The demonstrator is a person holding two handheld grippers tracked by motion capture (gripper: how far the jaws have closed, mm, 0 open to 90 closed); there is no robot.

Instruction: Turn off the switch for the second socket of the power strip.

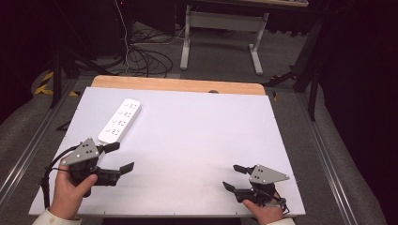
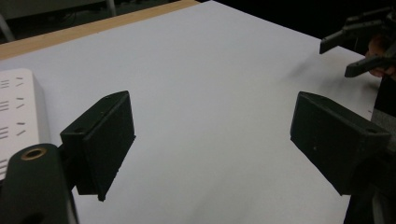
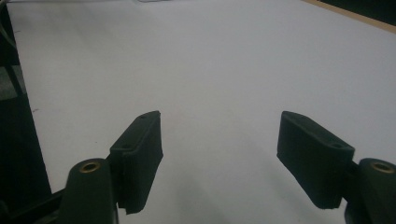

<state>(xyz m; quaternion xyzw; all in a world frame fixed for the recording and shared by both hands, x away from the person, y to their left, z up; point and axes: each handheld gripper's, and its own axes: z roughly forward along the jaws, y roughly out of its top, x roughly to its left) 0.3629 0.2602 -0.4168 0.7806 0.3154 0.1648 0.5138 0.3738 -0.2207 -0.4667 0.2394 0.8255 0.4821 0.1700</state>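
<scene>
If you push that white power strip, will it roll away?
Probably not: the power strip is long and flat, lying on the table, so it should slide. It looks stiff, likely hard plastic, and may pivot if pushed at one end.

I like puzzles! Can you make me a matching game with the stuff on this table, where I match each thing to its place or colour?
Things:
1. power strip
2. left gripper
3. right gripper
4. table edge

Clues:
A. bare wood, at the far side
B. open, near right of the table
C. white, far left on the sheet
D. open, just in front of the power strip

Pairs: 1-C, 2-D, 3-B, 4-A
</scene>
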